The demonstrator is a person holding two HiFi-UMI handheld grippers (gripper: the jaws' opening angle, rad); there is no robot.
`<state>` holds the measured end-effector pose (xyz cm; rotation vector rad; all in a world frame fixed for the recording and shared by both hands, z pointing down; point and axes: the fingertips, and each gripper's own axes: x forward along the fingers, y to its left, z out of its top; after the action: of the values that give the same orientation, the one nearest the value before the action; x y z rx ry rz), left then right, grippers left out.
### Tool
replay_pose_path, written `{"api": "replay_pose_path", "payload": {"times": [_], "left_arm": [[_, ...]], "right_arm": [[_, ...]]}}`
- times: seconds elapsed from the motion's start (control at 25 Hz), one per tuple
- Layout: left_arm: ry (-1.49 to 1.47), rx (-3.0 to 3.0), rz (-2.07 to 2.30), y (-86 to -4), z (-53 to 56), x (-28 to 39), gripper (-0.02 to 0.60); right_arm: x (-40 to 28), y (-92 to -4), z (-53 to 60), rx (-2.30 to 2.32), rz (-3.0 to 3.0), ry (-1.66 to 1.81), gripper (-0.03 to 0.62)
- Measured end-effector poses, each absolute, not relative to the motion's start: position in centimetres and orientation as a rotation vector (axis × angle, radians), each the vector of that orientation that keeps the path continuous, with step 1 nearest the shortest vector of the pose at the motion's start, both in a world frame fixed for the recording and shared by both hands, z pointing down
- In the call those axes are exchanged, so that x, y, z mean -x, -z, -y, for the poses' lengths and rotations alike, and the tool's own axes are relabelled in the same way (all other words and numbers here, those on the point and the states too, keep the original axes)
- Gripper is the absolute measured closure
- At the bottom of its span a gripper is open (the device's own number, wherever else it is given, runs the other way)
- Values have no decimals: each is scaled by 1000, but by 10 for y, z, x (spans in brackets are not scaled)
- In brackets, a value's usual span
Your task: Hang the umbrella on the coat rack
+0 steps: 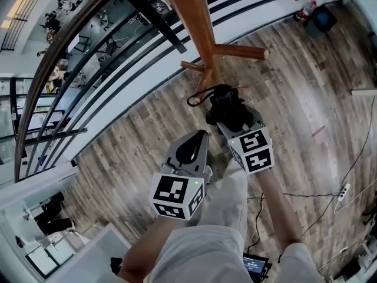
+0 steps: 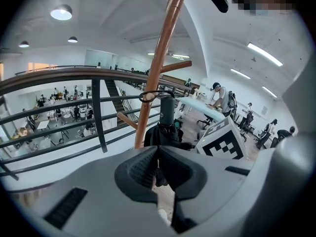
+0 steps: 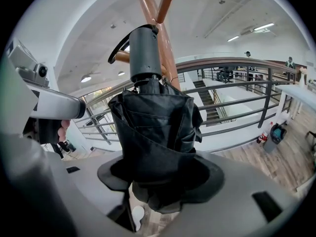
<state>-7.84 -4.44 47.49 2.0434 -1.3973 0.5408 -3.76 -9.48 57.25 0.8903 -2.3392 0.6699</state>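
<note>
Umbrella (image 3: 153,132), one, black and folded, clamped between the jaws of the right gripper (image 3: 160,177); its handle rises past their tips, beside the single wooden coat rack (image 3: 147,1). Left gripper (image 2: 159,169): jaws pressed together, nothing between them, umbrella ahead.

We look steeply down from the head onto the left gripper (image 1: 199,137), the right gripper (image 1: 228,121) and the wooden floor (image 1: 306,99), close under the coat rack (image 1: 200,34). Each gripper view rides low behind its own jaws, facing upward, the right one hard against the umbrella (image 3: 153,127). All three views share the rack's pole, the umbrella and the railing (image 2: 74,75).
</note>
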Motion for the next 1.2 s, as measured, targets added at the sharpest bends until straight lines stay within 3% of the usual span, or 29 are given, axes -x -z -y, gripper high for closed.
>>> {"api": "replay_pose_path", "payload": {"times": [1.2], "left_arm": [[-534,-2019,1407,-497,49,76,557]], "right_arm": [[20,-607,109,-991,2281,-702,312]]}}
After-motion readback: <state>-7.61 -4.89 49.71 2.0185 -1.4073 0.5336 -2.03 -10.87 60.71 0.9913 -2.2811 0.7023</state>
